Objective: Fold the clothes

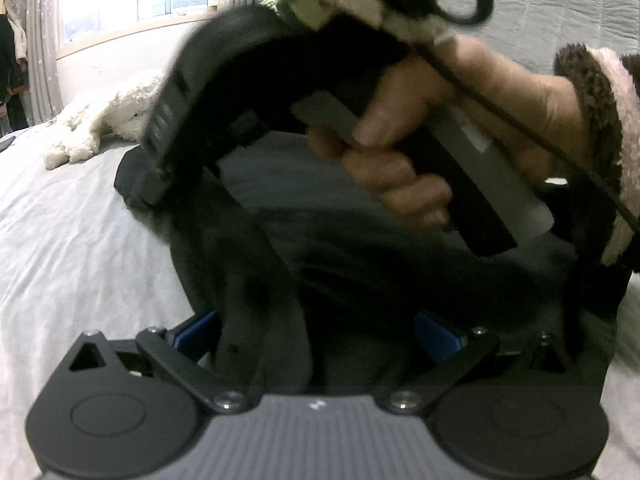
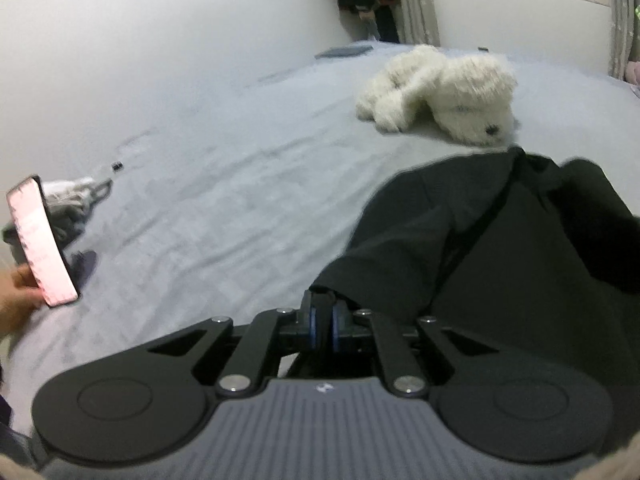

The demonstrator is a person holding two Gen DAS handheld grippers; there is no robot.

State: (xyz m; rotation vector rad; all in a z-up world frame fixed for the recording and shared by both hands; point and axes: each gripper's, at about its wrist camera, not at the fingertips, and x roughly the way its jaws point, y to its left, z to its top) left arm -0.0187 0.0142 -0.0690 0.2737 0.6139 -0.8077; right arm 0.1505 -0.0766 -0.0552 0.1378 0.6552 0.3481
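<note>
Garment (image 2: 500, 248) edge pinched, right fingers (image 2: 336, 320) closed

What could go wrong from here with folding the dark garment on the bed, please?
1. The right tool is shut on only a thin edge of the dark garment, so the cloth might slip out when pulled.
2. The left tool stands open with cloth bunched between its fingers; it may close on several layers.
3. The white plush toy lies close beyond the garment on the bed and could get swept.
</note>
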